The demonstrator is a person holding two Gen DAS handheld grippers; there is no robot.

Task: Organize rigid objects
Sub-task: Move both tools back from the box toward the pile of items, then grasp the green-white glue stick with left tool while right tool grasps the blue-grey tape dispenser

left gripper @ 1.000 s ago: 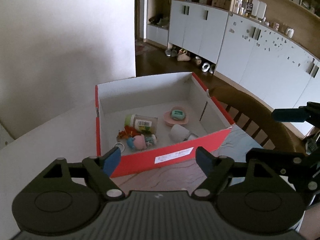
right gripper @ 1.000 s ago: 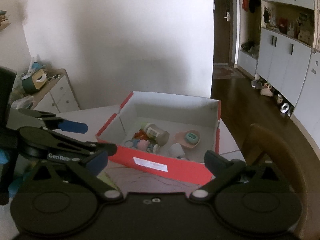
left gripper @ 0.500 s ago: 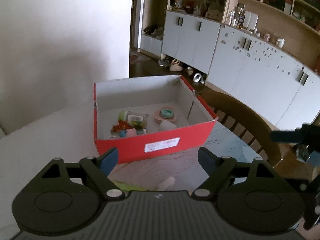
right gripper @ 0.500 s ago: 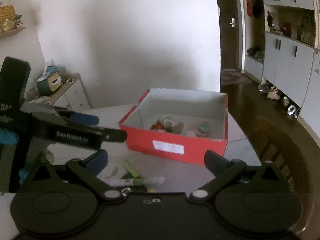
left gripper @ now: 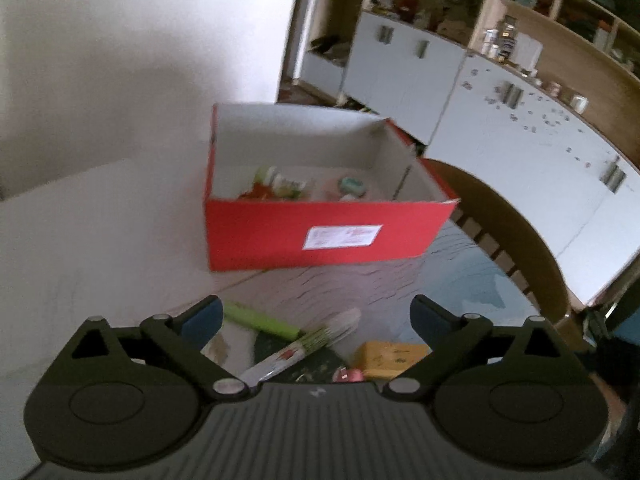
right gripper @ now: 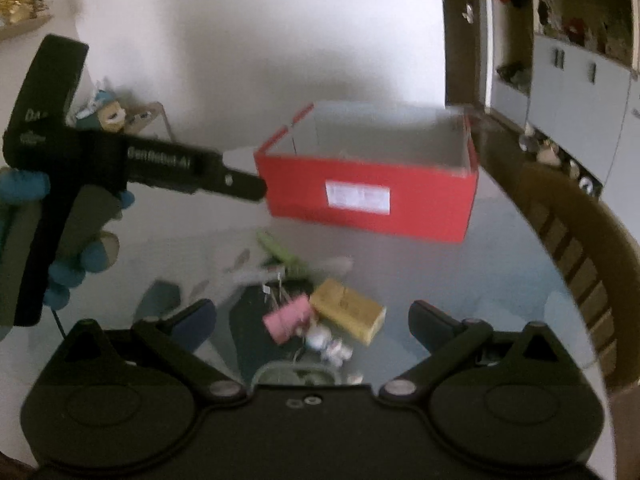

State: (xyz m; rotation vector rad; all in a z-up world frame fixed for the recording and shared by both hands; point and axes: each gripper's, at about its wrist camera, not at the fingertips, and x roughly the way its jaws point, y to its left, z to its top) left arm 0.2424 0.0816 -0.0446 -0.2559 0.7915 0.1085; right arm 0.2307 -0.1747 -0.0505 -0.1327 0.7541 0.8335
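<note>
Nearest, the right hand-held gripper (right gripper: 312, 322) stands released over a loose pile on the tabletop (right gripper: 500, 280): a pink binder clip (right gripper: 287, 319) touching a yellow block (right gripper: 348, 314), with a small keychain figure (right gripper: 326, 344) just beside them. A close here could catch two pieces at once or knock the clip away. The left hand-held gripper (left gripper: 316, 316) is opening, nothing between its pads, above a green pen (left gripper: 260, 322) and a brush-like stick (left gripper: 316, 340) that cross; one may roll. Farther off, the red box (left gripper: 320, 236) holds sorted items, and its thin near wall could be clipped.
</note>
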